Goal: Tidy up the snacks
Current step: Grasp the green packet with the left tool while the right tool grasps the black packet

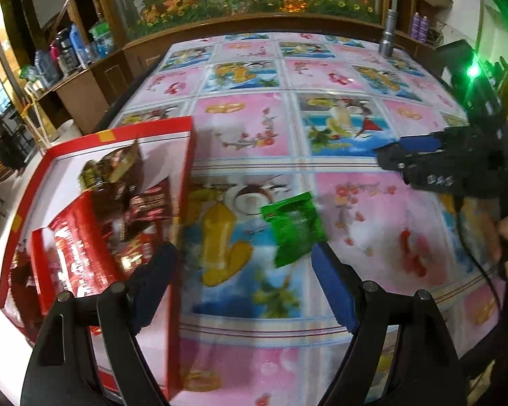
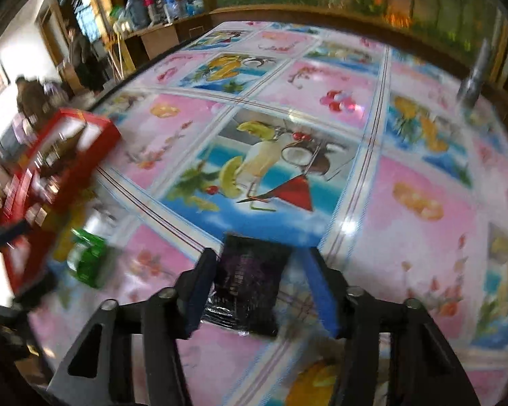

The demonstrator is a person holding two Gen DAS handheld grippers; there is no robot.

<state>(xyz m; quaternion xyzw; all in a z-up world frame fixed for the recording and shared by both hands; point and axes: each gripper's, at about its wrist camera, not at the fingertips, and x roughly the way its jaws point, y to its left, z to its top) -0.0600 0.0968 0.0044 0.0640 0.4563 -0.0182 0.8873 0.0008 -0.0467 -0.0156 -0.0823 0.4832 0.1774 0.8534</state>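
Green packet [image 1: 293, 228] flat beside red box [image 1: 186, 176] of snacks; black packet [image 2: 250, 284] apart

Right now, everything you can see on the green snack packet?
The green snack packet is a small glossy foil-like pouch, bright green with a small red mark near its top edge and blurred print on its face. It looks sealed and slightly puffed. It lies flat on the patterned tablecloth, tilted askew, just right of the red box but apart from it. The left gripper has its jaws open around it; whether the right blue pad touches its lower corner is unclear. It also appears, blurred, in the right wrist view.
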